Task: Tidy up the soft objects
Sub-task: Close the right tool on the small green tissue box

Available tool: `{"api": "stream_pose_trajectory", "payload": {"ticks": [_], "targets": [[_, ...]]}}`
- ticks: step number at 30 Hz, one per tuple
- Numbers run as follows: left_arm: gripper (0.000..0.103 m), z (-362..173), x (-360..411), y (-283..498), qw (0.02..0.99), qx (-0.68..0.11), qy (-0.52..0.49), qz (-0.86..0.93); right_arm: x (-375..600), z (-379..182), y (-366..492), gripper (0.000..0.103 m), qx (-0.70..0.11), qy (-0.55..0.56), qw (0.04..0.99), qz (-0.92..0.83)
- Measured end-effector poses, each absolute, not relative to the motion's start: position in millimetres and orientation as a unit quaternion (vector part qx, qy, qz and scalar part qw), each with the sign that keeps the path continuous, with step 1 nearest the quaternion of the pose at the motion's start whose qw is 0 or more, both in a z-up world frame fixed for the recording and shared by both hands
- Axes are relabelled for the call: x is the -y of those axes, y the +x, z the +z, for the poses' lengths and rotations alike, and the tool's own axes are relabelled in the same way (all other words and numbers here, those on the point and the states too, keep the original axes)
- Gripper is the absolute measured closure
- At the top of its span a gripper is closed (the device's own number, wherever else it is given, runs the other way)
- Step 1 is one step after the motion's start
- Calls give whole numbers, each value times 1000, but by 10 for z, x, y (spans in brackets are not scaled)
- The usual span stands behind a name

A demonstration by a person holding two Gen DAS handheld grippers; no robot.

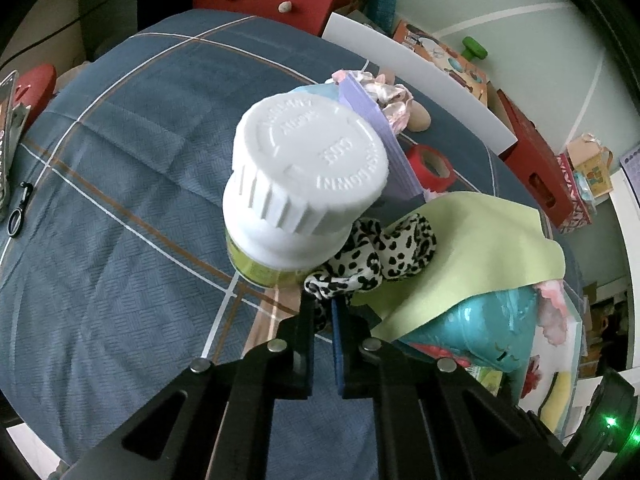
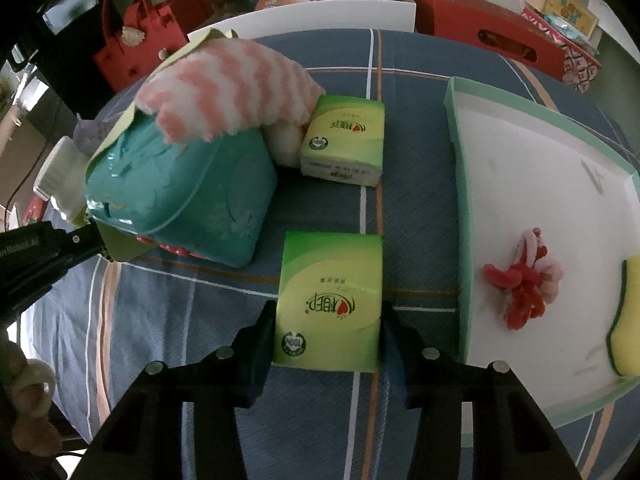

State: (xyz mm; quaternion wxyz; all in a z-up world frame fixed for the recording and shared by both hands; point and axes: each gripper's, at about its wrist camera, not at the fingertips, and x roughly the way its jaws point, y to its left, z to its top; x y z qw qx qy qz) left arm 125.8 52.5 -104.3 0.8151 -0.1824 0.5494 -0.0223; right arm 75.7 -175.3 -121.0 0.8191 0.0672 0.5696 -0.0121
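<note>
The right gripper (image 2: 326, 330) has its jaws spread around a green soft-pack tissue packet (image 2: 330, 300) lying on the blue plaid cloth-covered desk (image 2: 200, 320); the fingers sit just beside both sides of the packet, and I cannot tell whether they already press on it. The step in hand looks like picking up this packet. The next move would call for squeezing gently, lifting, and carrying it right into the shallow white tray with a teal rim (image 2: 520, 152), just beside the packet.

The left gripper (image 1: 322, 312) has its jaws nearly closed on a black-and-white spotted fabric scrunchie (image 1: 384, 252), pinching its near edge beside a white-capped plastic bottle (image 1: 304, 172).

Only the right view shows the tray's contents: a red-and-pink knotted yarn bundle (image 2: 524, 280) and a yellow sponge (image 2: 626, 320). It also shows a 2nd tissue packet (image 2: 344, 140) and a pink-and-white striped fluffy sock (image 2: 228, 88) draped over a teal plastic container (image 2: 180, 200). Only the left view shows the scrunchie, a pale green cloth (image 1: 480, 256), a red tape roll (image 1: 430, 168) and a lilac box (image 1: 384, 144).
</note>
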Motion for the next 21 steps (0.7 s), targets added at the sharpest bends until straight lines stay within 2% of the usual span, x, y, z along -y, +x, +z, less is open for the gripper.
{"api": "stream_pose_trajectory", "payload": {"ticks": [21], "targets": [[100, -398, -464, 1052, 854, -487, -176, -45, 1829, -794, 592, 53, -518, 70, 852, -20]]}}
